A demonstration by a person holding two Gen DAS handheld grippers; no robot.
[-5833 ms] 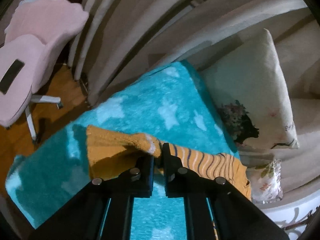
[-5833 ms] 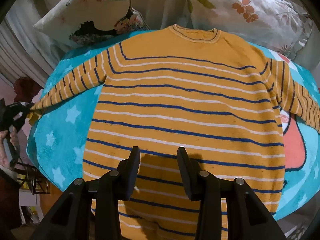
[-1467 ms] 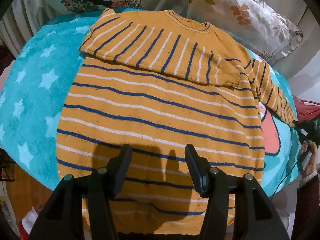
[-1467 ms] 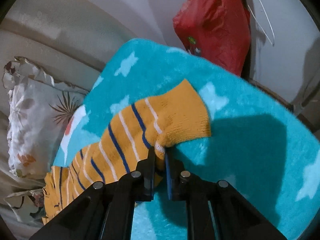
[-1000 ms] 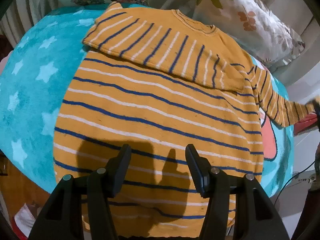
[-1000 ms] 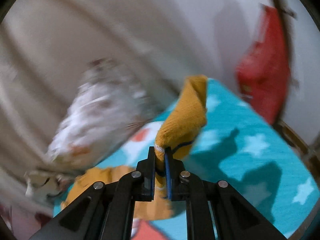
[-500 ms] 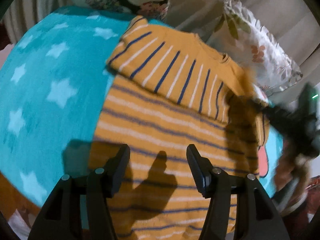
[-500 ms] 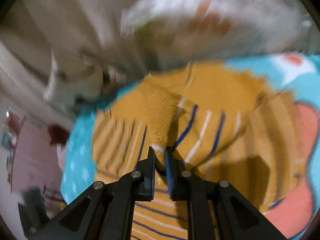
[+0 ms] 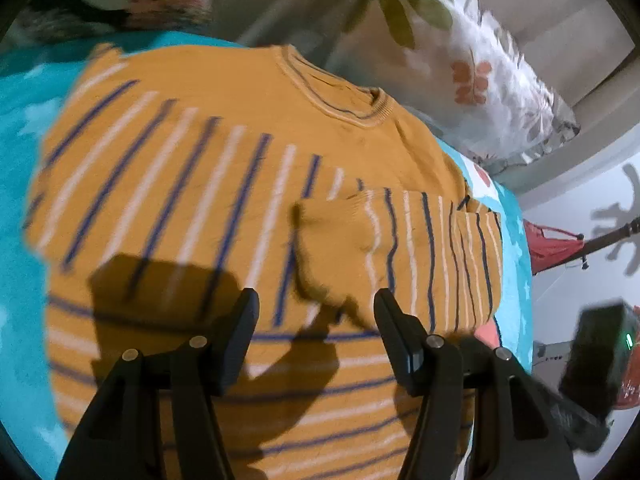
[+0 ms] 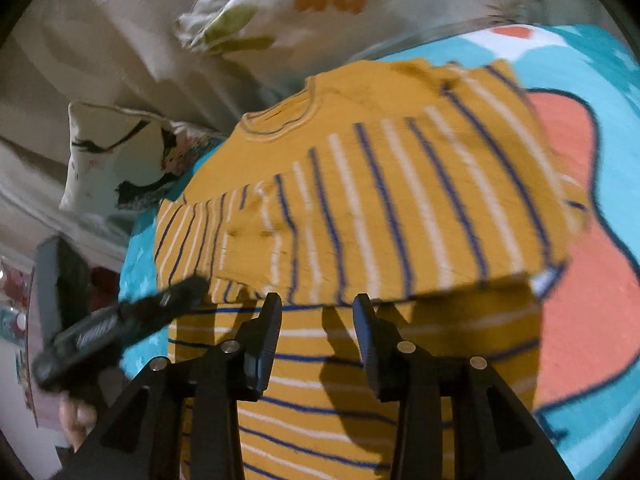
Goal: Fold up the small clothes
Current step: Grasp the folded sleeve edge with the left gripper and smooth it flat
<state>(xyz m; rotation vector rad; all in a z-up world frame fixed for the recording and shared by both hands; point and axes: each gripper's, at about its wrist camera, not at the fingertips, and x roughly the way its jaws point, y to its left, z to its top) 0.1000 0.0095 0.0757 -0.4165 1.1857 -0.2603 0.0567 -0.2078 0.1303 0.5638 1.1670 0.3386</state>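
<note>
Both pairs of jaws stand spread with nothing between them. The left gripper (image 9: pixel 316 312) hangs over the sweater's chest, above the spot where the two sleeve ends meet. The right gripper (image 10: pixel 316 320) hangs over the lower body of the sweater, just below the folded sleeves; neither gripper touches the cloth as far as can be seen.

Sweater (image 9: pixel 224 168): mustard yellow with dark blue and white stripes, lying flat and front-up on the blanket, neck toward the pillows. Both sleeves are folded inward across the chest. In the left wrist view, the right sleeve (image 9: pixel 400 248) lies with its cuff on top of the left sleeve (image 9: pixel 160 184), near the middle of the chest. The hem and lower body remain unfolded.

Blanket (image 10: pixel 600 80): turquoise with pale stars and a coral-pink shape outlined in dark blue; it shows on both sides of the sweater.

Two pillows sit beyond the neckline: a leaf-print pillow (image 9: pixel 472 72) and a pillow with a dark figure print (image 10: pixel 116 160). A red bag (image 9: pixel 552 244) hangs off to the right. Both views are motion-blurred.
</note>
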